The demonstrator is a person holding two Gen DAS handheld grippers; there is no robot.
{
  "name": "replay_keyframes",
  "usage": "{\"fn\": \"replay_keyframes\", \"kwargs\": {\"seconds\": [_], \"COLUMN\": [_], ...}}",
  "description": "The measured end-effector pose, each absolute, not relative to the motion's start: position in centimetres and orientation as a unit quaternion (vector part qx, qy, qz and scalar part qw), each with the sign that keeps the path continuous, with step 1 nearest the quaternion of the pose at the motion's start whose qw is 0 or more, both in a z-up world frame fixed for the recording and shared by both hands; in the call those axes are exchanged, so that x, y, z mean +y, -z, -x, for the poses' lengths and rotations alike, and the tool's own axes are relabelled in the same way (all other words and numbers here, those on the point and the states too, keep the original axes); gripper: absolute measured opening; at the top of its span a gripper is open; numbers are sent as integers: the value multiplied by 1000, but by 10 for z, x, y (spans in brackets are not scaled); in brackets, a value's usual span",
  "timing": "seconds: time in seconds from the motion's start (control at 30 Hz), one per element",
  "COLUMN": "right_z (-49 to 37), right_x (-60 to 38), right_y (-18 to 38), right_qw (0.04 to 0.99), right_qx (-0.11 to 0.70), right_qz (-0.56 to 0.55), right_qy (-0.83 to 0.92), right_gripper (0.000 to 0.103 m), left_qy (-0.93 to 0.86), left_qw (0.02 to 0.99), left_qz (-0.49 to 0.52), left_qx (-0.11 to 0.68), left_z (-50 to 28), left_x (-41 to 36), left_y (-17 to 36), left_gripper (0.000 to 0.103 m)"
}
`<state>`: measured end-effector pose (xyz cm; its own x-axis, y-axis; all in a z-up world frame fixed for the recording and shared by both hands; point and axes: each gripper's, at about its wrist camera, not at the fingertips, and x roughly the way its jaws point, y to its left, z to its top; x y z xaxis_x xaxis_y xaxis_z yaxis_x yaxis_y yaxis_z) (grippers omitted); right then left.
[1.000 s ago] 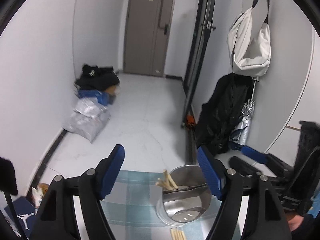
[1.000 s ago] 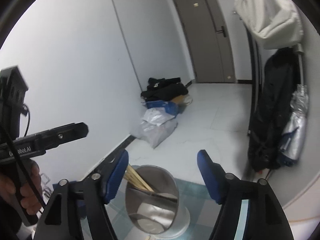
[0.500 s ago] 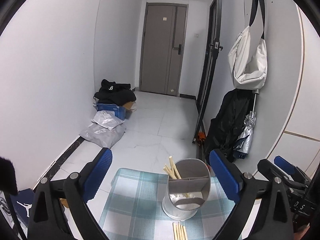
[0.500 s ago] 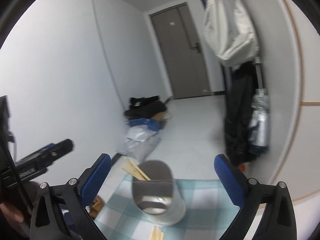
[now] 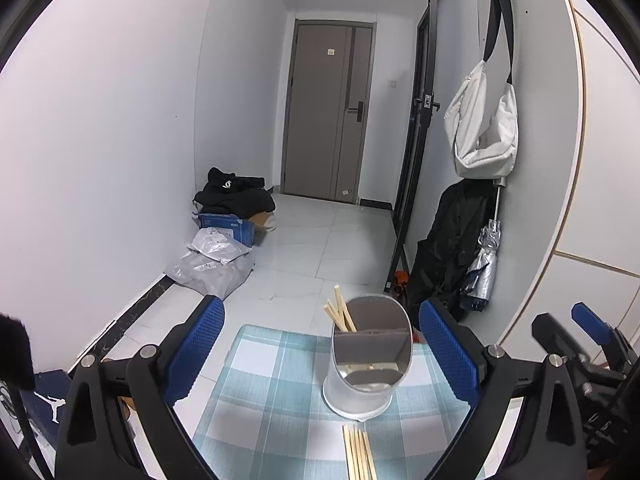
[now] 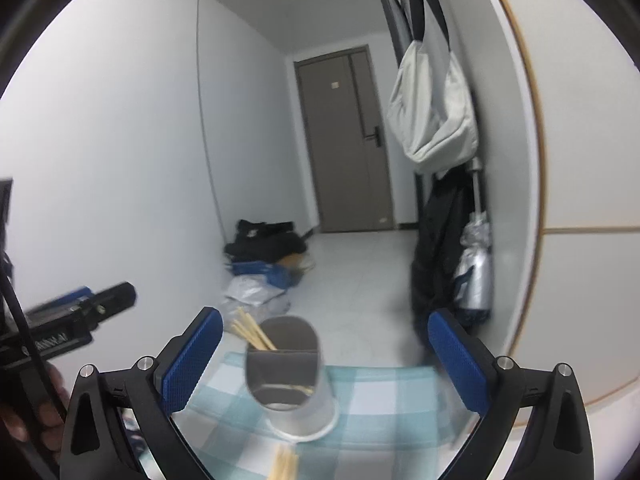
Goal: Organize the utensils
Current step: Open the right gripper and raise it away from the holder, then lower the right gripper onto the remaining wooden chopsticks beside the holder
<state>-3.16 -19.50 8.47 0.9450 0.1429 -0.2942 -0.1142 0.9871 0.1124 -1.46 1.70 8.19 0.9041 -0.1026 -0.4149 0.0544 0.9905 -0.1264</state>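
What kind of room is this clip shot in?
Probably a home entrance hallway: a closed door at the far end, a white bag and dark coat hanging on the wall, parcels on the tiled floor.

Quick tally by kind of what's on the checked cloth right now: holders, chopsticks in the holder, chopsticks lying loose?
Holder: 1
Chopsticks in the holder: about 3 tips show; exact count unclear
Loose chopsticks on the cloth: about 4, cut off by the frame edge
Total: about 8 things on the cloth
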Motion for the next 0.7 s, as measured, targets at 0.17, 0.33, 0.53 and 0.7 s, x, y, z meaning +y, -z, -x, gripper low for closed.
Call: {"fn": "replay_keyframes", "kwargs": {"seconds": [0.17, 0.33, 0.53, 0.7], "right_z": [40, 44, 48, 49], "right_x": [-187, -189, -187, -189], "right_y": [-66, -46, -20, 0], "right_qw": [981, 973, 962, 958], "right_qx": [168, 206, 247, 258], "right_qz": [-29, -41, -49, -61], "right_qy": [-88, -94, -103, -110], "right_gripper": [103, 103, 103, 103], "left_qy": [38, 31, 22, 24], "left_qw": [975, 973, 968, 961], "left_qz": [58, 60, 47, 59], "left_qx": [213, 222, 246, 270], "left_z": [24, 28, 25, 16], "left_x": [15, 15, 11, 16], "left_y": [-72, -56, -29, -4], "left_gripper": [96, 96, 96, 96]}}
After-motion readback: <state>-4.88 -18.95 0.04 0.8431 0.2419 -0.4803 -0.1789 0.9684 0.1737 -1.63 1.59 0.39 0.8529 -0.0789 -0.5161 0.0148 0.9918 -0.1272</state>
